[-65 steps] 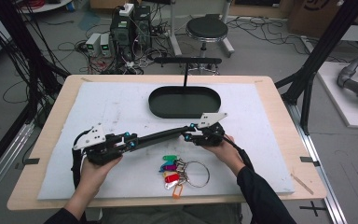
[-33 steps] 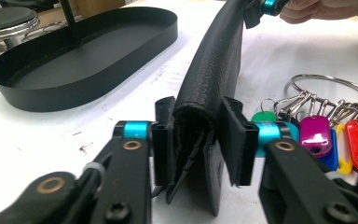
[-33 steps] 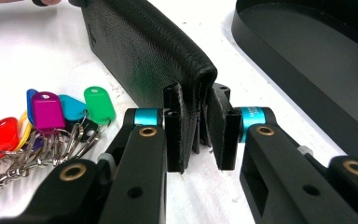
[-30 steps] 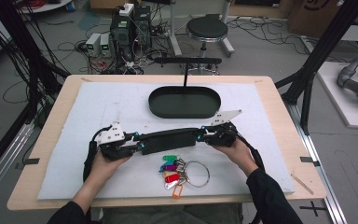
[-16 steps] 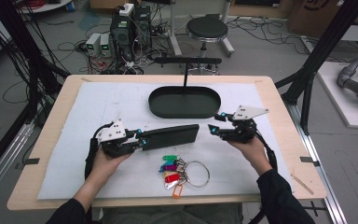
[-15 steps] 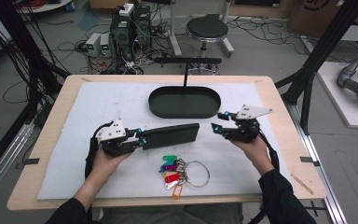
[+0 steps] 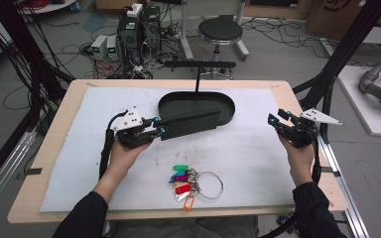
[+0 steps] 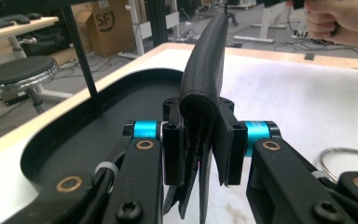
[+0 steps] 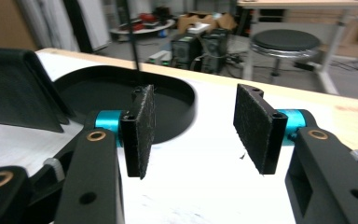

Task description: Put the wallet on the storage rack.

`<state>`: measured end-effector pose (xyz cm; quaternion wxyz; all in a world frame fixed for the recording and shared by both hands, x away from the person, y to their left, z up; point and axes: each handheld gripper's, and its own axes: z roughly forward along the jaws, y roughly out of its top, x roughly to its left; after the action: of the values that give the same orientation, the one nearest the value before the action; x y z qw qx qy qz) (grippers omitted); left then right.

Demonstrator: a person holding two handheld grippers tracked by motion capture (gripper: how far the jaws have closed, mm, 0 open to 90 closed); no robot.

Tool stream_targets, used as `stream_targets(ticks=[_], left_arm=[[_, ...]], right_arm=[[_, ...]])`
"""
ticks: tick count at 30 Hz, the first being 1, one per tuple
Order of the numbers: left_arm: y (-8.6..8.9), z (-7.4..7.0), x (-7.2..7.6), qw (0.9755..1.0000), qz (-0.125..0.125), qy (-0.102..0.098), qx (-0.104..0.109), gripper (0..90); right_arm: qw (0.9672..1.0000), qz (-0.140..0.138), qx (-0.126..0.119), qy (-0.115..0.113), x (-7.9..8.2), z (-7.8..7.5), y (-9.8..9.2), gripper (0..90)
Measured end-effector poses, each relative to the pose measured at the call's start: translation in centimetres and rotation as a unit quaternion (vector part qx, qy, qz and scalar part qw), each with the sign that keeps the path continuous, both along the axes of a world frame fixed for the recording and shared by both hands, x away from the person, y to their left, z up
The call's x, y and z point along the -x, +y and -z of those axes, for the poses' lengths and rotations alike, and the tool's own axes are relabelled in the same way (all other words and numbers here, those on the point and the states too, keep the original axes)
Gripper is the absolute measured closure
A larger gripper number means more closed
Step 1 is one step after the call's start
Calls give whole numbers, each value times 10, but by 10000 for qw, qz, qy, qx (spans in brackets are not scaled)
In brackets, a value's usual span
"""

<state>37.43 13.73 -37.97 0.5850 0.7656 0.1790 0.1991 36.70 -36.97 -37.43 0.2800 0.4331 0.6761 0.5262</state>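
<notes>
Left gripper (image 7: 159,131), high view: fingers clamped on one end of a long black leather case (image 7: 191,123). Case is off the table, held roughly level, running from the fingers toward the person's right; its far end sits over the near rim of the black oval tray (image 7: 225,101). Left gripper view confirms: case (image 8: 205,79) stands on edge between the two pads (image 8: 173,140), folded layers pinched tight, loose flap edges hanging below the grip. Case projects straight out from the fingers, w/ the tray (image 8: 65,140) beside and below it.

Right gripper (image 7: 277,122): near the table's right edge, well apart from the case. Fingers apart, nothing between them; they have just been opening. Right gripper view: both felt pads (image 9: 256,126) stand wide w/ bare white mat (image 9: 205,186) between them; tray (image 9: 177,100) ahead, end of the case (image 9: 18,93) at the view's left.

Table (image 7: 54,129): light wood, covered by a white mat (image 7: 258,158). Tray at back centre, thin upright post w/ a crossbar (image 7: 199,64) at its rear.

Key ring (image 7: 196,184) w/ coloured tags (green, purple, red, white, orange) lies on the mat near the front edge, between the two forearms; neither gripper touches it.
</notes>
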Motion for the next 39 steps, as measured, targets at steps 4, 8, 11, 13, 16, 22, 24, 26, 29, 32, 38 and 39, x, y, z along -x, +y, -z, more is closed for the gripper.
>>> stream_targets(ticks=[4,8,11,13,16,22,24,26,29,32,38,39], left_arm=[[-8,-5,-14,10000,-52,-23,-53,750],[-13,-9,-26,9998,-174,-37,-83,750],[-13,-11,-36,9997,-228,-67,-23,750],[-14,-12,-43,9997,-258,-27,-7,750],[-18,-13,-53,9995,-297,-16,-40,750],[-29,-9,-76,9995,-292,101,51,750],[-34,-4,-83,9994,-304,110,99,750],[-38,2,-90,9993,-305,169,141,750],[-45,13,-99,9990,-348,222,179,750],[-50,22,-106,9988,-402,243,162,750],[-49,31,-115,9980,-526,279,204,750],[-48,33,-116,9977,-546,310,253,750]], right_arm=[[9999,118,-68,38,0,1,-6,473],[9998,155,-79,25,0,1,-7,473],[9999,159,-51,46,0,2,-7,473],[9998,159,-50,55,0,2,-6,473],[9999,149,-25,31,-1,2,-6,473],[9999,145,-50,75,-2,3,-6,474],[9999,135,-56,84,-2,3,-6,474],[9999,121,-61,86,-2,3,-6,474],[9999,123,-66,92,-3,4,-8,473],[9998,131,-82,90,-3,4,-9,474],[9998,123,-67,111,-4,5,-8,474],[9998,120,-84,136,-3,5,-8,474]])
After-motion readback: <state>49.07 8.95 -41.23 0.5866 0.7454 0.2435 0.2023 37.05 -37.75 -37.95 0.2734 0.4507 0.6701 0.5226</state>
